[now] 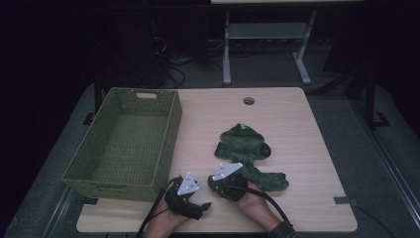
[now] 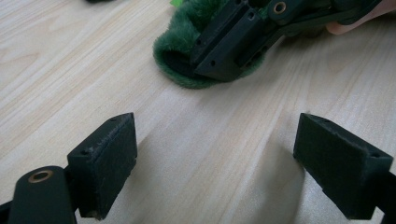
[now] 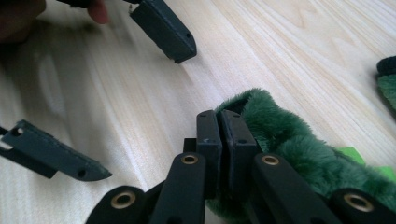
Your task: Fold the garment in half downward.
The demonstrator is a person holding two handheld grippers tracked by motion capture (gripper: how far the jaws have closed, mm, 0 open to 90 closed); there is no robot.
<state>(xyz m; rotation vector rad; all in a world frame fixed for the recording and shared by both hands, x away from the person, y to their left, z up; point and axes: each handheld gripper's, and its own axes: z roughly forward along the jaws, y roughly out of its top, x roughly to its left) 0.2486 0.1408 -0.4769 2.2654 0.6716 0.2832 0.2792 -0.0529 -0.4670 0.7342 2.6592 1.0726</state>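
My right gripper (image 3: 219, 128) is pinching the near edge of the green garment (image 1: 246, 151), which lies on the table (image 1: 297, 124) right of the basket (image 1: 126, 141). My left gripper (image 2: 215, 163) waits spread over bare wood, ready to help.

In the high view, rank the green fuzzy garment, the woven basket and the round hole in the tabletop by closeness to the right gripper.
1. Green fuzzy garment: at the right gripper, whose jaws are shut on its near edge.
2. Woven basket: to the left, its near corner beyond the left gripper.
3. Round hole: farthest, near the table's far edge.
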